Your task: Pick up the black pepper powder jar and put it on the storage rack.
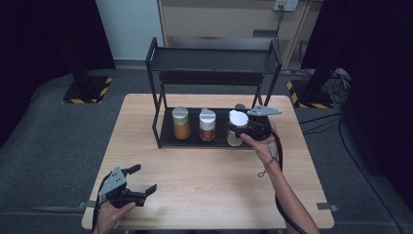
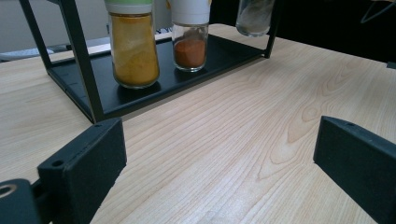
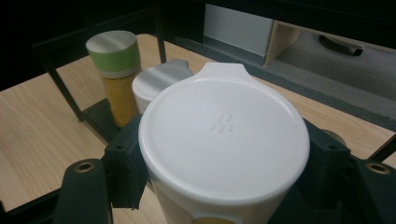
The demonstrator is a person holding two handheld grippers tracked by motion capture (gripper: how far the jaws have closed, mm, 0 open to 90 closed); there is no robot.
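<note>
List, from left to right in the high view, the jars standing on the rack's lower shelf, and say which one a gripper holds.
Yellow-spice jar → red-spice jar → white-lidded jar, which the right gripper clasps from the right.

Three spice jars (image 1: 207, 125), one rack (image 1: 213, 60), two grippers (image 1: 122, 187)

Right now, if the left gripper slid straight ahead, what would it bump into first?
Probably the black metal rack: the left gripper, fingers open, points over bare wooden table toward the rack's front edge, below the yellow-spice glass jar. Depth is hard to judge.
</note>
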